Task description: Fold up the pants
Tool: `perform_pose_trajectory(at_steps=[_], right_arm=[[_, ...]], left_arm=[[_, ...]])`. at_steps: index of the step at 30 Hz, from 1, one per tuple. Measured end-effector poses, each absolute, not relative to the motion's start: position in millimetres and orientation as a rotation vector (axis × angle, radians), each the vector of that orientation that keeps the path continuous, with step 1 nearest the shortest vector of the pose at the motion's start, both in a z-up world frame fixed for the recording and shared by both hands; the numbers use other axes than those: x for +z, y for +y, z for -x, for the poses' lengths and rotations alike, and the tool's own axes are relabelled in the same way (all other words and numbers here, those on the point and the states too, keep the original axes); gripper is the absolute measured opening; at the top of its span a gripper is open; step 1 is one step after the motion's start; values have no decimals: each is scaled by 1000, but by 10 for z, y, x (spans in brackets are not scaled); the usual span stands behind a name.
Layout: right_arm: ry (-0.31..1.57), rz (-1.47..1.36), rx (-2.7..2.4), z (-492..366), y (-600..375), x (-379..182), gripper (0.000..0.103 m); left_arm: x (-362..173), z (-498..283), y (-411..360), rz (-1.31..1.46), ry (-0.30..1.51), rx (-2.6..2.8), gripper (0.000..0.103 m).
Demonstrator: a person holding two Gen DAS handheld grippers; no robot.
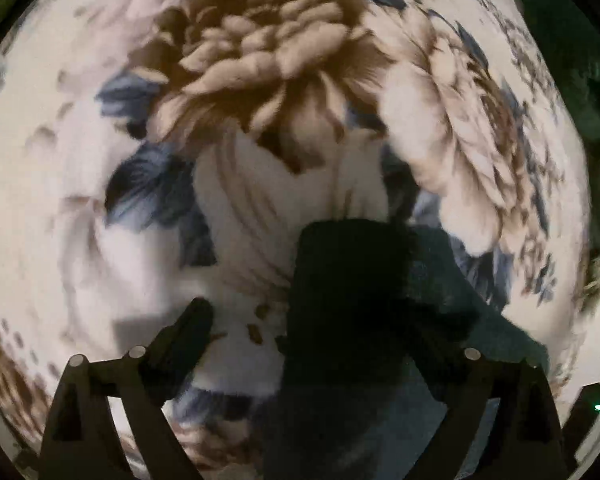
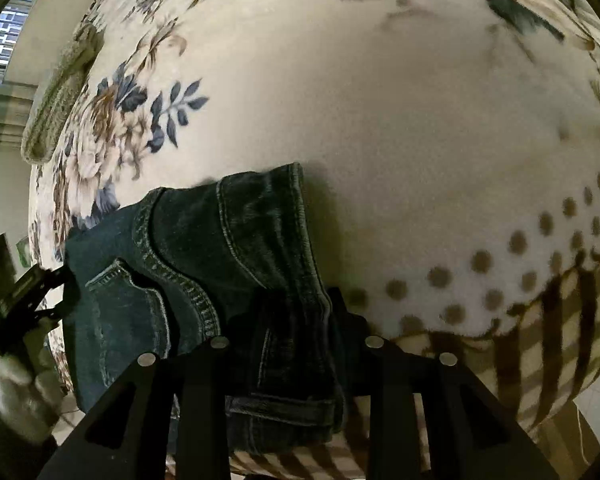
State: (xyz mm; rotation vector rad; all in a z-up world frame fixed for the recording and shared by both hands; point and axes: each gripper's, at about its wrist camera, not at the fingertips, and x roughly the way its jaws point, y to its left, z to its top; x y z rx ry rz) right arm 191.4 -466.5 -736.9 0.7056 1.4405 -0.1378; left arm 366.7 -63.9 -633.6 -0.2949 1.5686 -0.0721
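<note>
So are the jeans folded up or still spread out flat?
Bunched, not flat: the jeans hang in layers from the right gripper over the floral blanket.

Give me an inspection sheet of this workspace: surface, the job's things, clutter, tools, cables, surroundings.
Surface: floral blanket, cream with brown and blue flowers, dotted and striped toward its near edge.
Job's things: dark denim pants bunched on the blanket, seams and a pocket showing.
Clutter: greenish knitted cloth at the blanket's far edge.
Tools: right tool shut on the pants; left tool has dark denim between its fingers, view blurred, closure unclear. A gloved hand holds the left tool.
Cables: nothing seen.
Surroundings: window and pale wall at upper left in the right wrist view.
</note>
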Motion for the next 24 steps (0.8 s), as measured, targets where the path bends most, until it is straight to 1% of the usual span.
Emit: perform_pose_trajectory(at_steps=[1, 3, 5, 6, 8, 9, 11, 16, 19, 22, 24], right_arm=[[1447, -708, -136, -1909, -4673, -7370, 32], [1469, -745, -114, -1886, -4700, -7360, 43], [1455, -847, -59, -1760, -4814, -7260, 69], [1423, -899, -24, -1712, -4790, -7189, 74], [1365, -987, 2, -1527, -4853, -7065, 91], [1343, -1052, -4, -1388, -4893, -7045, 94], [1315, -1201, -14, -1104, -4922, -7098, 94], [1268, -1411, 52, -737, -4704, -7390, 94], [1232, -1503, 102, -742, -4530, -7626, 94], [1206, -1533, 156, -880, -4339, -7773, 94], [1225, -1521, 126, -1004, -4233, -7899, 94]], left_arm=[[-6300, -3656, -614, 295, 1564, -78, 96], [-6133, -3589, -585, 253, 1528, -78, 95], [-5940, -3460, -566, 245, 1489, -105, 95], [-5838, -3366, -537, 255, 1467, -116, 95], [-5700, -3163, -489, 291, 1444, -143, 95], [-5667, -3040, -460, 317, 1436, -156, 95], [-5714, -2886, -424, 338, 1435, -159, 95], [-6090, -2628, -473, 432, 1522, -149, 95], [-6188, -2516, -480, 461, 1509, -160, 95], [-6232, -2487, -434, 493, 1490, -176, 95], [-6276, -2495, -427, 502, 1493, -186, 95]])
